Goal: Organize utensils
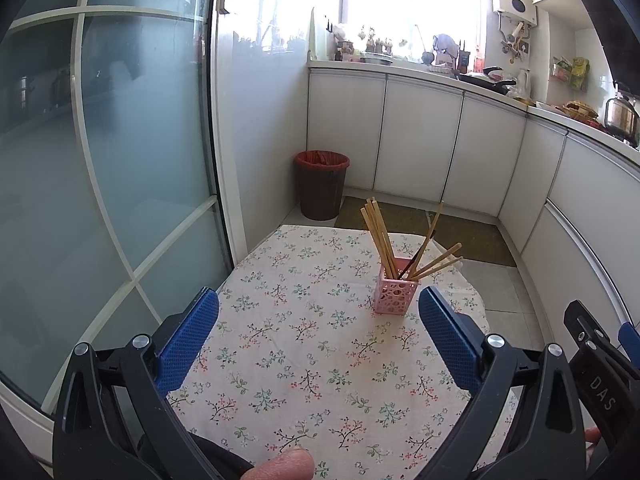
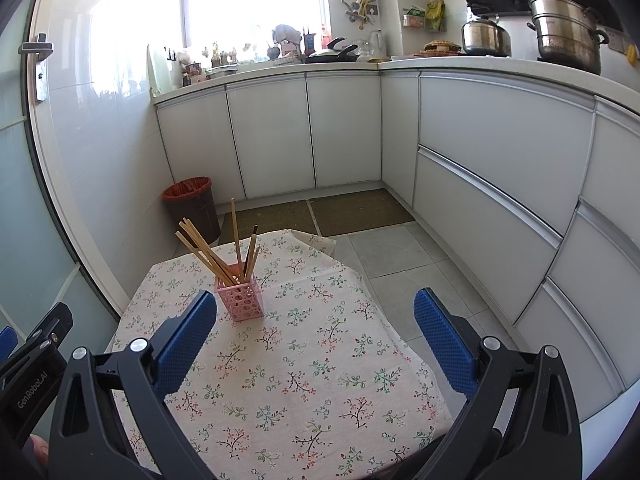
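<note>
While two grippers gape, one holder [image 1: 394,292] contains chopsticks [image 1: 378,236].

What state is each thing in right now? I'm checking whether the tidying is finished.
left gripper: open, empty, above the tablecloth.
right gripper: open, empty.
pink holder: upright on the tablecloth.
chopsticks: standing in the holder, leaning apart in different directions.
trash bin: lined with a red bag, on the floor.
cabinet doors: shut.
</note>
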A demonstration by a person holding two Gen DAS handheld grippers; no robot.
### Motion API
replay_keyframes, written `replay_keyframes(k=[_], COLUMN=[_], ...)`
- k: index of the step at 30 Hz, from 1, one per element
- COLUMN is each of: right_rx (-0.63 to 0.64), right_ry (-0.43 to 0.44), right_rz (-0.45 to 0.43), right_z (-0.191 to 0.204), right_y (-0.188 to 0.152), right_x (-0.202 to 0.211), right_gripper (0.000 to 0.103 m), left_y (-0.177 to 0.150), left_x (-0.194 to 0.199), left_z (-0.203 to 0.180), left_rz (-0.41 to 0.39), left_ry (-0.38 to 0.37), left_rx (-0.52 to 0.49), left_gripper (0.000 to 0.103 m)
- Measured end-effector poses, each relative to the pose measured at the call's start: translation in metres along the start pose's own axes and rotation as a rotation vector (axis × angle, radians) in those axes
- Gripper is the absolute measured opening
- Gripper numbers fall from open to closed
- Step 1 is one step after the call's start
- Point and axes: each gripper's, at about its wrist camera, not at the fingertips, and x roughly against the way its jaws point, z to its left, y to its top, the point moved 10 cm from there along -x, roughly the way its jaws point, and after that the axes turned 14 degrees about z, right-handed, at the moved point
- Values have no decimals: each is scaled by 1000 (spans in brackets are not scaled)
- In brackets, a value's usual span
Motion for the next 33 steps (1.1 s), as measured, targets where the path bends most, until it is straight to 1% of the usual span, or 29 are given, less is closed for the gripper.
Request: replay_keyframes(k=[28, 30, 31, 33], right_rx=[5, 4, 3, 3], right_ry=[0, 2, 3, 5], right_rz=[6, 8, 9, 9], right_z=[1, 1, 1, 1], right_y=[0, -1, -1, 0], right_x=[0, 0, 0, 0], right_gripper=[96, 96, 96, 96], left_y=[-2, -1, -1, -2], left_x=[0, 0, 0, -3], left_z=[-1, -1, -2, -3], left_rz=[9, 3, 3, 18], left_ry=[4, 13, 11, -19], left_rx=[9, 4, 5, 14], left_gripper=[96, 96, 96, 96])
